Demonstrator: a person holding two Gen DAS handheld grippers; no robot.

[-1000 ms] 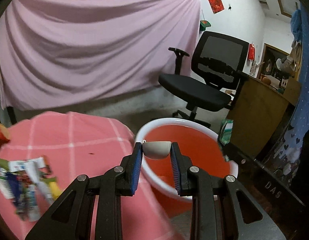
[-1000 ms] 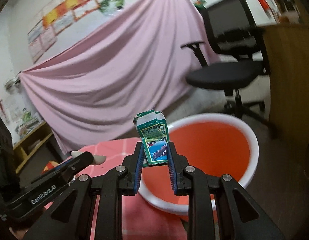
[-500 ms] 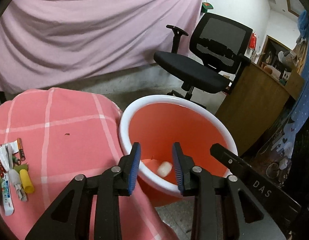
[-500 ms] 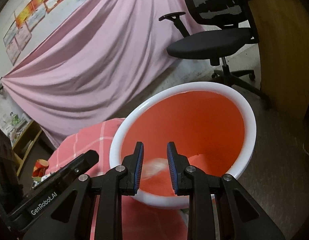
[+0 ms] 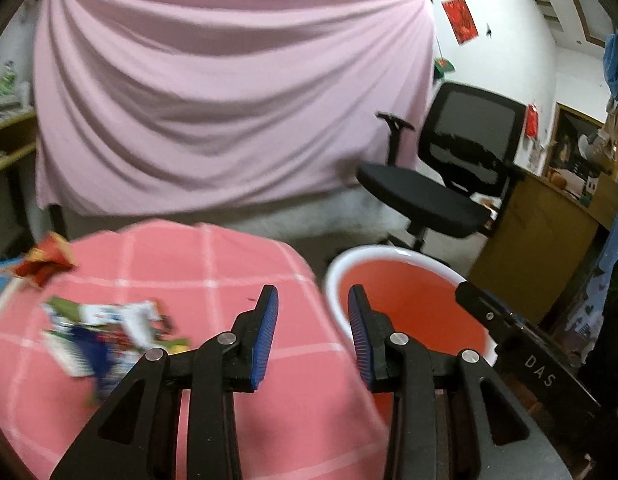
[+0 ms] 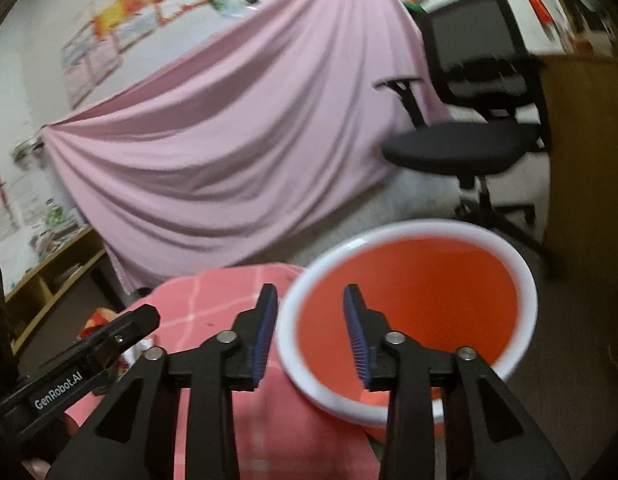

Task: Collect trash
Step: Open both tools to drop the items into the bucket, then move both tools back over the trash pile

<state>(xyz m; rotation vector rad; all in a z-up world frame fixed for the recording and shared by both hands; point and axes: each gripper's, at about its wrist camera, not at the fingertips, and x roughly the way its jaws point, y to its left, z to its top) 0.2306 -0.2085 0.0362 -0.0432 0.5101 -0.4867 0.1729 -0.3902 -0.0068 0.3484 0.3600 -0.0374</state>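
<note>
Both tools are wide apart and hold nothing. The left tool [image 5: 311, 326] hangs over the counter's [image 5: 213, 264] right edge, beside the bin [image 5: 393, 254]. The right tool [image 6: 309, 326] hangs at the bin's [image 6: 521, 280] near-left rim. Blurred wrappers [image 5: 101, 328] lie near the counter's left edge, with a crumpled red wrapper [image 5: 45, 260] at its far-left corner. This looks like the gap between drops: the next move calls for reaching left to pinch a wrapper.
</note>
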